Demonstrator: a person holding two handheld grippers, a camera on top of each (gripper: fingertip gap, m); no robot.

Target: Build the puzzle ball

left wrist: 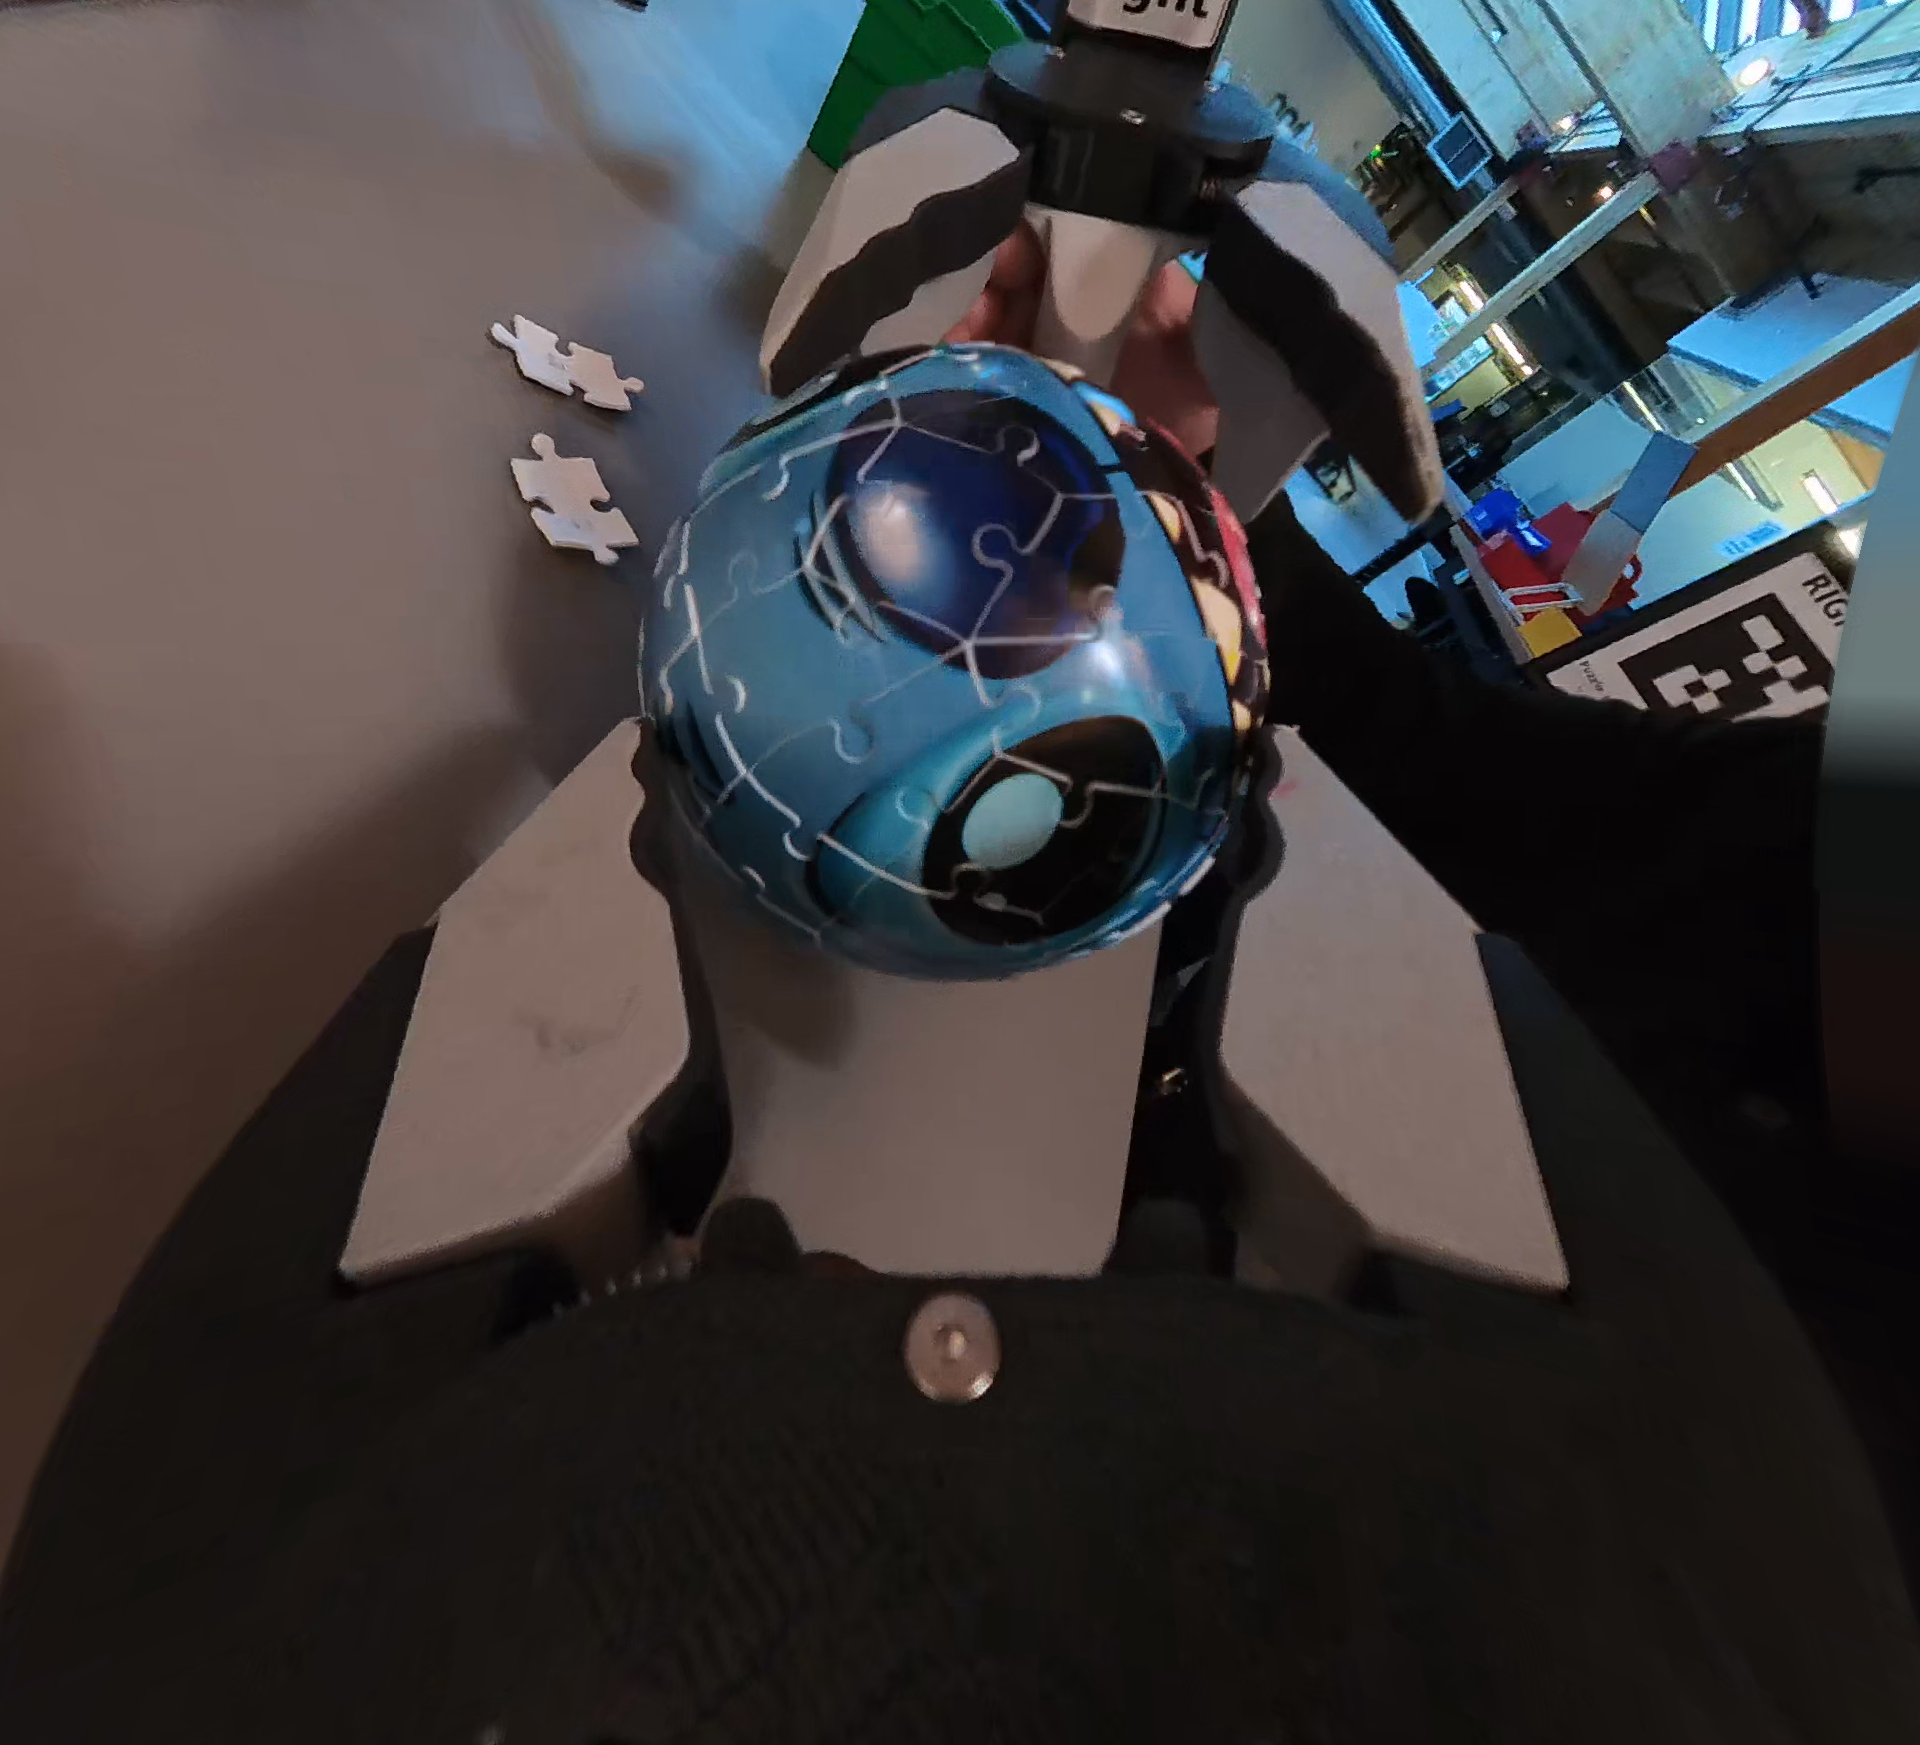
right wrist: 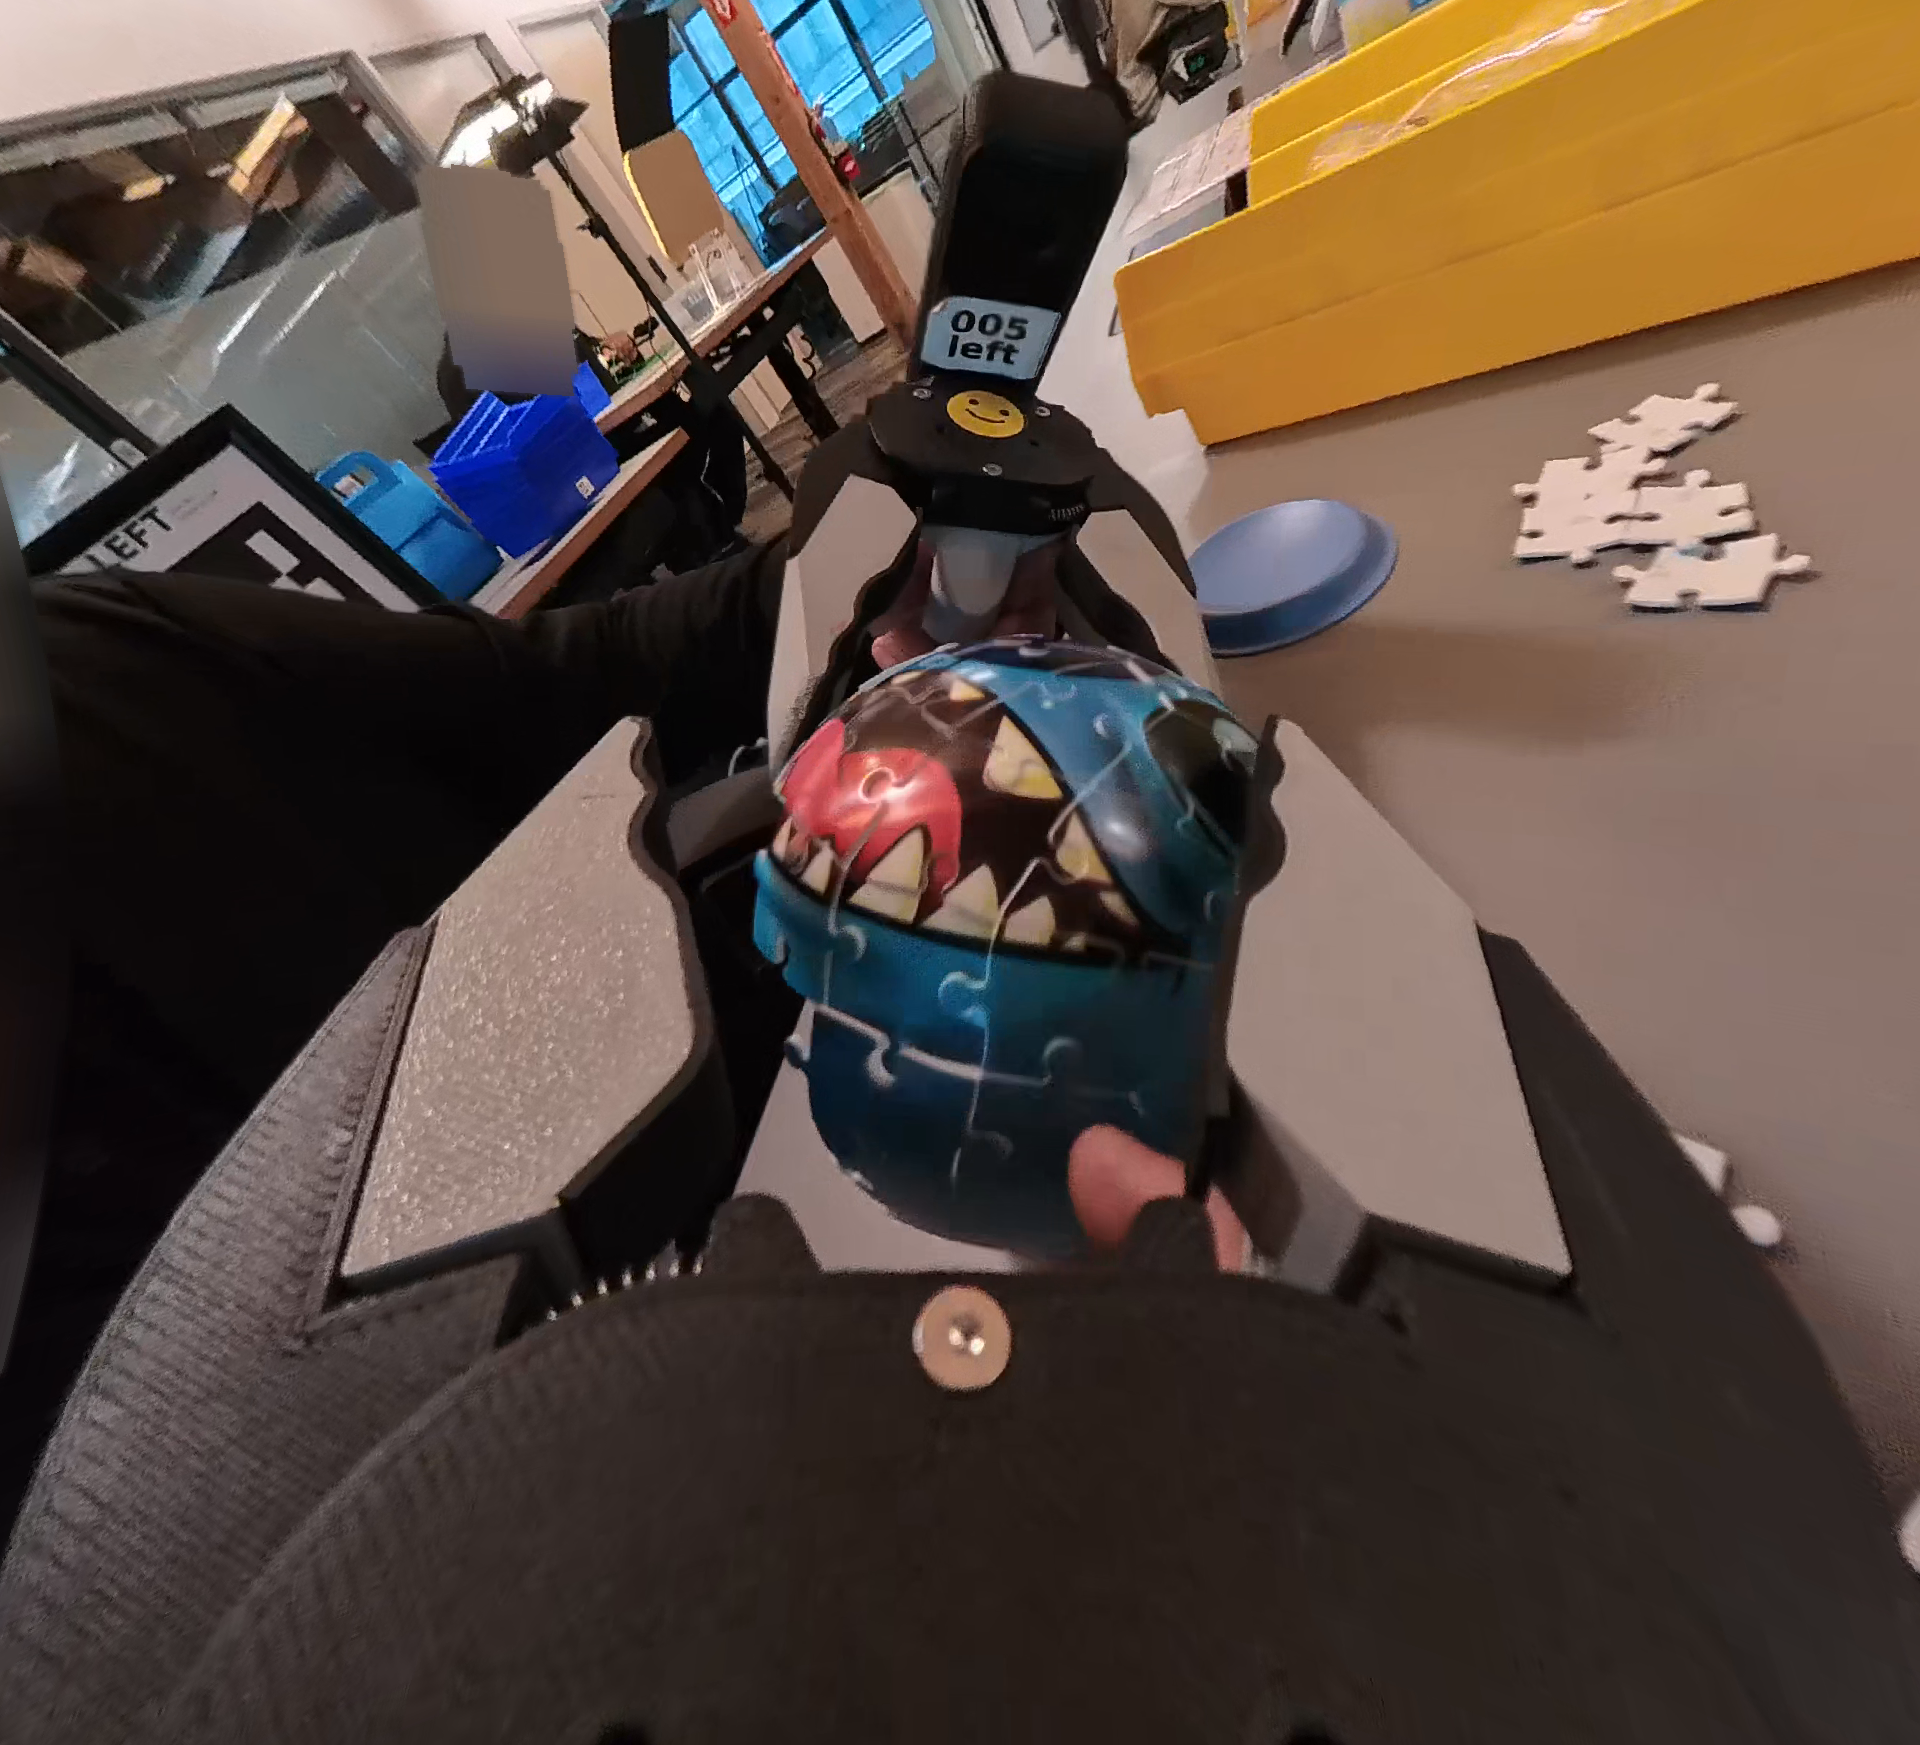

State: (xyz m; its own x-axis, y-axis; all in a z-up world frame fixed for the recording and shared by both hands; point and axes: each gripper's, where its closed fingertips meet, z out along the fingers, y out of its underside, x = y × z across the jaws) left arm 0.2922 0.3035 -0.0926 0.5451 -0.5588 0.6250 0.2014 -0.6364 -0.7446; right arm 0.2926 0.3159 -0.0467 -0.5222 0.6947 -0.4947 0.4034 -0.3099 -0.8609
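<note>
The puzzle ball (left wrist: pixel 935 656) is blue with a big dark eye. In the right wrist view (right wrist: pixel 997 916) it shows a toothed mouth and red tongue, and its lower left edge is jagged. My left gripper (left wrist: pixel 956 750) is shut on the ball, one finger on each side, holding it above the grey table (left wrist: pixel 260 345). My right gripper (right wrist: pixel 956 760) is open and straddles the ball from the opposite side. Its right finger (right wrist: pixel 1351 968) touches the ball, and a gap shows at its left finger. A thumb (right wrist: pixel 1122 1186) rests on the ball. Each gripper also shows in the other's view, the right (left wrist: pixel 1091 428) and the left (right wrist: pixel 997 656).
Loose white puzzle pieces (left wrist: pixel 566 428) lie face down on the table, seen as a cluster (right wrist: pixel 1642 511) in the right wrist view. A blue dish (right wrist: pixel 1294 568) and yellow bins (right wrist: pixel 1558 189) stand beyond them. A green container (left wrist: pixel 914 33) stands beyond the table's edge.
</note>
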